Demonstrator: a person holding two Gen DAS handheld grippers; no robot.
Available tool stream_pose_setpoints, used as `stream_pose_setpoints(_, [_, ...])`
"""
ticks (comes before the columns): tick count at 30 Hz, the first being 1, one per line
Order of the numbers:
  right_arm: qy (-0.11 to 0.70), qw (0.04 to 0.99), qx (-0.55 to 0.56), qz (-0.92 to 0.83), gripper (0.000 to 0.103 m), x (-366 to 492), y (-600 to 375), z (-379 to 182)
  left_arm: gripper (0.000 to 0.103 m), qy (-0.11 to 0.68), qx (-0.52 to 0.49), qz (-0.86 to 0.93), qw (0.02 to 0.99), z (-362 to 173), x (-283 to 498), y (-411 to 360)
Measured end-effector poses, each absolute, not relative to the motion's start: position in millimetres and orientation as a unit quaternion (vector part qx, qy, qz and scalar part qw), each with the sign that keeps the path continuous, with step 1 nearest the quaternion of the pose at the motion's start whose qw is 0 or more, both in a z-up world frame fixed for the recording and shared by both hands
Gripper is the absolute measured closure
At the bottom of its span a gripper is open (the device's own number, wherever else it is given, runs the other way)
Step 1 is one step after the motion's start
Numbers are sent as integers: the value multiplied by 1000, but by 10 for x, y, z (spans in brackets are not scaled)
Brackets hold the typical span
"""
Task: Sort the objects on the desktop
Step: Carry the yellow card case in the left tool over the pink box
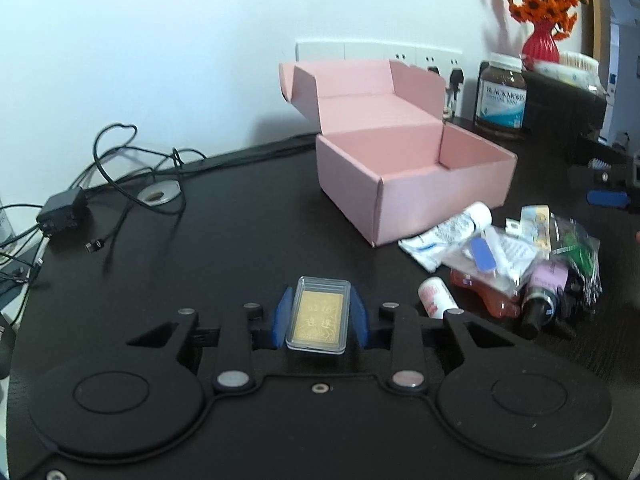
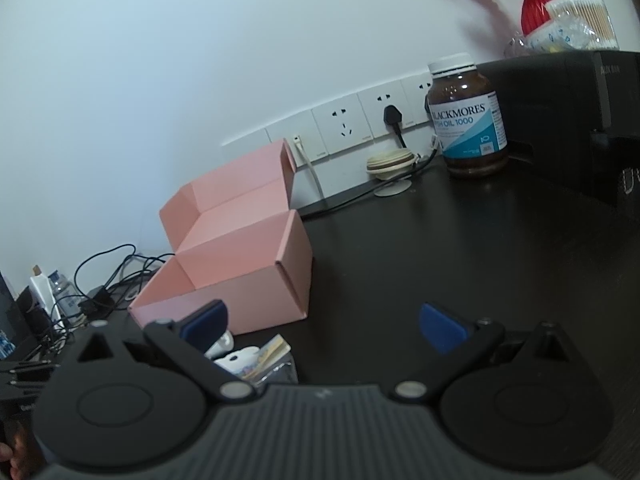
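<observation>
My left gripper [image 1: 319,316] is shut on a clear case holding a gold card [image 1: 319,314], above the black desk and short of the open pink box [image 1: 416,176]. A pile of small items [image 1: 508,256], with tubes, sachets and little bottles, lies right of the gripper beside the box. My right gripper [image 2: 324,326] is open and empty, right of the pink box [image 2: 236,268]. A few pile items [image 2: 252,356] show under its left finger.
A Blackmores bottle [image 2: 468,120] stands at the back by wall sockets [image 2: 344,124]. A red vase of orange flowers [image 1: 540,12] and a black box [image 2: 560,120] are at the back right. Cables and a charger [image 1: 64,212] lie at the left.
</observation>
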State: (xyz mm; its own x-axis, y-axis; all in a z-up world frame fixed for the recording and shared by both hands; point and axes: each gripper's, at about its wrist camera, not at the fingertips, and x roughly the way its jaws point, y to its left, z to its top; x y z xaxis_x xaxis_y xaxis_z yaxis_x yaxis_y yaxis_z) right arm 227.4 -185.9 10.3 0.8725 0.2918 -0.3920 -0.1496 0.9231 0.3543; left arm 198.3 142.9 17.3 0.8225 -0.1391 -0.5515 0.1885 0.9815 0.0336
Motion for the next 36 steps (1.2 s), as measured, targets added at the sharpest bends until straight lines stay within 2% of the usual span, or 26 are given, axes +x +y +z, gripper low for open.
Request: stream_pose_setpoints(36, [239,953,171,72,1,2302,-1917,69,71,211,87,-115,967,659,2429,898])
